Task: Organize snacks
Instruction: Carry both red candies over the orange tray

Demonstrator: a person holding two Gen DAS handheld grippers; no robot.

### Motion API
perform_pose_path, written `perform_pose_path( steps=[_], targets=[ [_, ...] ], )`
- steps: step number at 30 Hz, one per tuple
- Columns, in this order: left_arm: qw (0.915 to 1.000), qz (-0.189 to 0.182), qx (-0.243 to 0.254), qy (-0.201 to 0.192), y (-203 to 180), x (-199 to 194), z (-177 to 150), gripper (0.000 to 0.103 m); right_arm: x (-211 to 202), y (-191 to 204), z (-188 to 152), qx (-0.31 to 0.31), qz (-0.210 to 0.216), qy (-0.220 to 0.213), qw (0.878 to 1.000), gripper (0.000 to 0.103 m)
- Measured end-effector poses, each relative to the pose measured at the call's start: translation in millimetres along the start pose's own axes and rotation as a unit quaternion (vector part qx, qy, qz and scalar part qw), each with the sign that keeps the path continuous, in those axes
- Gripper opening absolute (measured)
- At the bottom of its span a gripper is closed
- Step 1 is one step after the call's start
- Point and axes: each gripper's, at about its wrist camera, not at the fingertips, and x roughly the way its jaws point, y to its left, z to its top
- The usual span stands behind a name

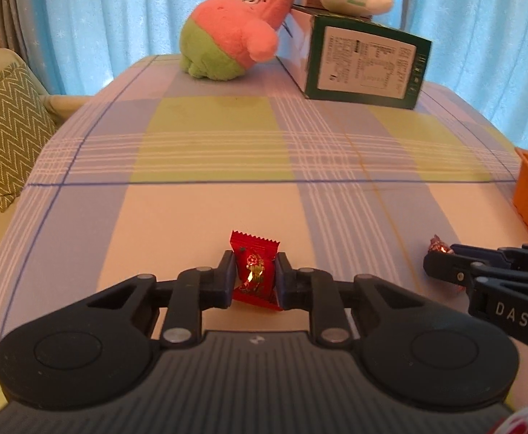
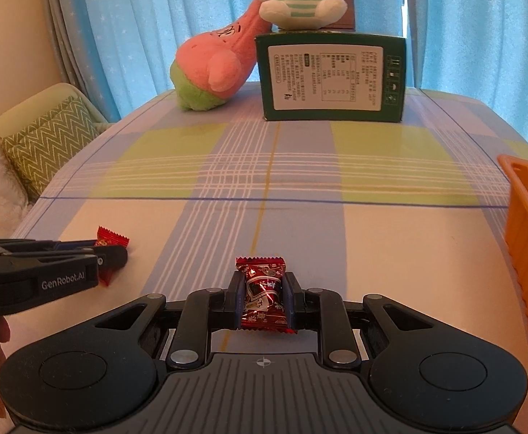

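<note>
Grippers are hovering level over my plaid tablecloth [image 1: 206,144]: left gripper [image 1: 254,275] pinching a red candy [image 1: 253,267], right gripper [image 2: 264,298] clamping a dark-red candy [image 2: 264,294] near the orange basket [image 2: 527,253].

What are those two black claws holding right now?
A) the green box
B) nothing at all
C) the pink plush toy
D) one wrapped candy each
D: the left gripper is shut on a bright red candy, and the right gripper is shut on a dark red candy.
</note>
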Motion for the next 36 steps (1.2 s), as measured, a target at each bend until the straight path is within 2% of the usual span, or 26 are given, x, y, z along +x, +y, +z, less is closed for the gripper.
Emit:
perform_pose_path(
  steps=[5, 13, 24, 30, 36],
  targets=[
    [0.9999, -0.014, -0.006, 0.002, -15.9, -27.9, -13.3, 0.02, -32.3, -5.9, -12.6, 0.015, -0.008, 0.007, 1.0, 0.022],
    [0.9996, -0.023, -0.015, -0.009, -39.5, -97.9, -29.6, 0.02, -97.7, 0.0, -28.5, 0.026, -0.013, 0.006, 1.0, 0.022],
    [0.9989, -0.037, -0.02, -0.022, -61.9, -189.8, -59.5, 0.02, -189.6, 18.7, -51.9, 0.02, -0.01, -0.016, 1.0, 0.022],
    [0.9983, -0.044, -0.007, -0.038, -76.0, -225.8, -66.9, 0.02, -225.1, 19.4, -62.8, 0.01, -0.022, -0.034, 0.999, 0.022],
    [0.9977, -0.055, 0.007, -0.039, -91.8, -242.0, -72.9, 0.02, -246.6, 11.7, -72.5, 0.014, -0.027, -0.041, 0.999, 0.022]
  ],
)
